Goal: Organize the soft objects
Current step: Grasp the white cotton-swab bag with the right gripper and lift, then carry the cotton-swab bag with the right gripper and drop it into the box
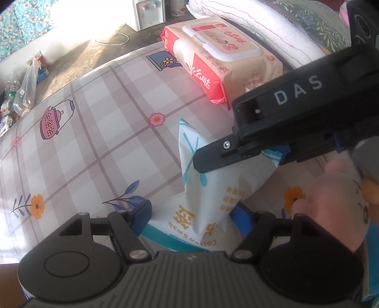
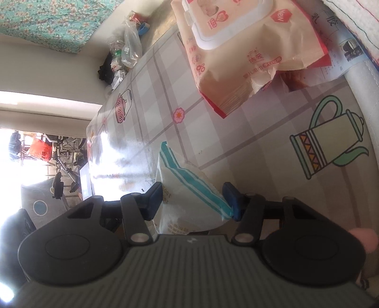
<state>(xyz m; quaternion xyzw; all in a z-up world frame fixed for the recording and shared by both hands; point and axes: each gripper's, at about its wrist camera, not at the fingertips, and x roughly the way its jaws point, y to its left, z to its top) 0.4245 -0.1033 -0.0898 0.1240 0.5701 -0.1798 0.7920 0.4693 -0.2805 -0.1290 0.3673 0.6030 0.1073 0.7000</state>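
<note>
A white and teal cotton swab bag [image 1: 208, 189] is held above the patterned tablecloth [image 1: 94, 142]. My left gripper [image 1: 194, 218] is closed on the bag's lower end, its blue pads pressing both sides. My right gripper [image 2: 193, 199] is closed on the same bag [image 2: 187, 189] at its upper part; in the left wrist view it comes in from the right as a black body marked DAS [image 1: 296, 113]. A pink and red wet wipes pack [image 1: 222, 64] lies flat on the table farther back, also in the right wrist view [image 2: 248, 54].
A folded white quilt [image 1: 272, 26] and a green patterned cushion [image 1: 319, 21] lie behind the wipes. Plastic bags and clutter [image 1: 26, 90] sit on the floor past the table's left edge. A white water dispenser [image 1: 149, 11] stands at the back.
</note>
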